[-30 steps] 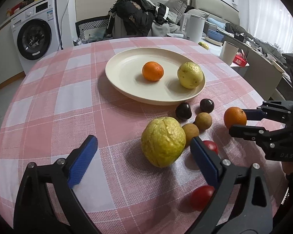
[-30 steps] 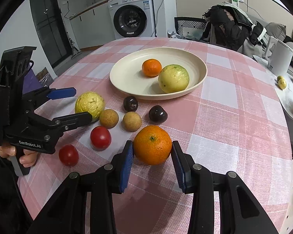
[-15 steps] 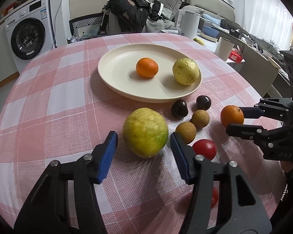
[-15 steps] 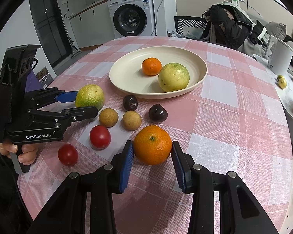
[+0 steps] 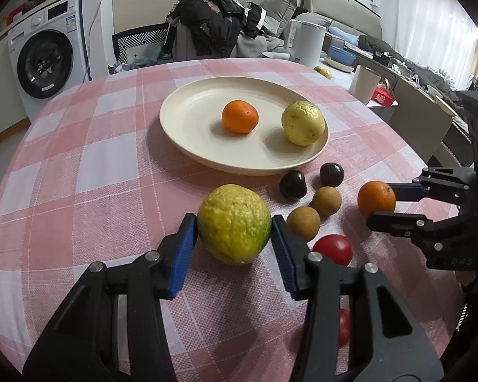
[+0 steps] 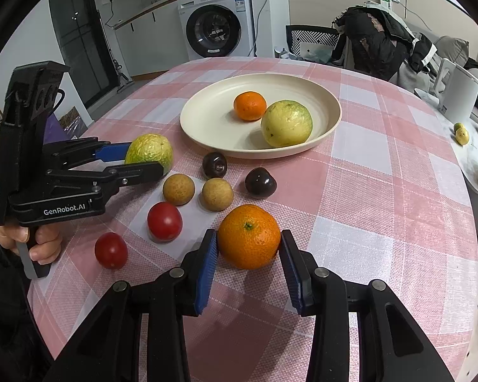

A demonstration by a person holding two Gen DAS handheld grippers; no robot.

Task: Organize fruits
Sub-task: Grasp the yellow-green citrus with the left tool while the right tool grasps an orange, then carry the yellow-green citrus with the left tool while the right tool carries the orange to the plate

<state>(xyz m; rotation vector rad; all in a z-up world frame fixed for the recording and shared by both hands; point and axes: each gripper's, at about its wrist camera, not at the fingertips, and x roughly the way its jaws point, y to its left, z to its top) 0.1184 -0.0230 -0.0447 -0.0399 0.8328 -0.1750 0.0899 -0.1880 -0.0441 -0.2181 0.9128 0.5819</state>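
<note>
The left gripper point(image 5: 234, 238), wide apart a second ago, is closing on the guava point(image 5: 234, 222) between its pads. The right gripper point(image 6: 248, 254) clamps the orange point(image 6: 249, 236); both rest on the counter point(image 5: 111, 159), ready for lifting.

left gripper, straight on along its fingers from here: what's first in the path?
The yellow-green guava, already between the closing jaws of the left gripper; the blue pads look to be touching it. Beyond it the cloth looks bare up to the cream plate, though fisheye depth is uncertain.
</note>
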